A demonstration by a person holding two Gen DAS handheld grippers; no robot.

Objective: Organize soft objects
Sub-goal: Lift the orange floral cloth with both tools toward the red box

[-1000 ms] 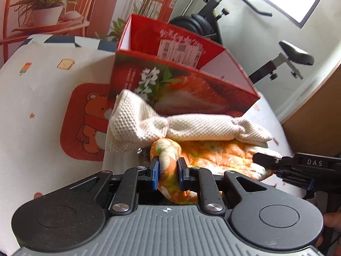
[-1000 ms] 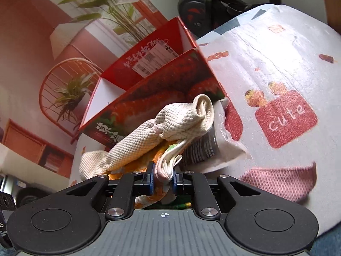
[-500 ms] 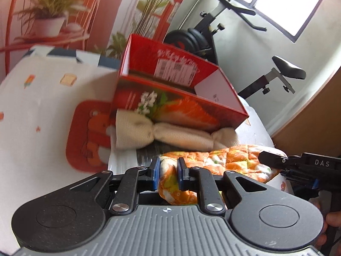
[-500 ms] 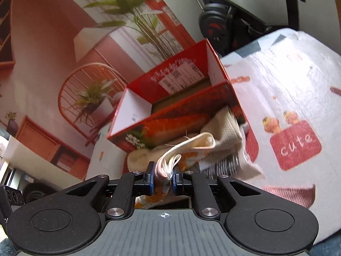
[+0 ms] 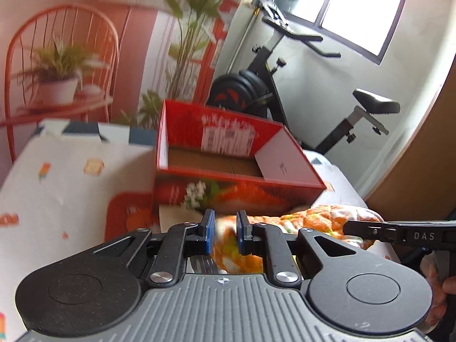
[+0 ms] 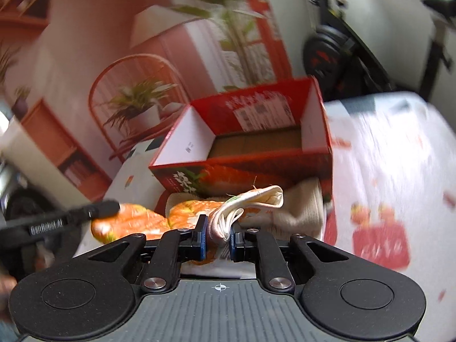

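Note:
An orange floral quilted cloth [image 5: 313, 222] hangs stretched between my two grippers, lifted off the table in front of the open red box [image 5: 236, 191]. My left gripper [image 5: 225, 219] has one bunched end between its blue pads, and its jaws are closing on it. In the right wrist view, my right gripper [image 6: 218, 225] is shut on the folded white edge of the orange cloth [image 6: 185, 213]. The left gripper [image 6: 114, 206] shows at the cloth's far end. A cream knitted cloth [image 6: 302, 208] lies below, against the red box [image 6: 228, 176], which has only bare cardboard inside.
The table wears a white cover [image 5: 65, 176] with cartoon prints. A pale paper or bag lies under the cloths. An exercise bike [image 5: 285, 65] stands behind the box, with a red chair holding a potted plant [image 5: 57, 85] at the back left. A person's hand [image 5: 447, 282] holds the right gripper.
Both grippers have risen with the orange cloth between them. The cream knitted cloth has slipped off it and stayed low by the box. The box's inside has come into view.

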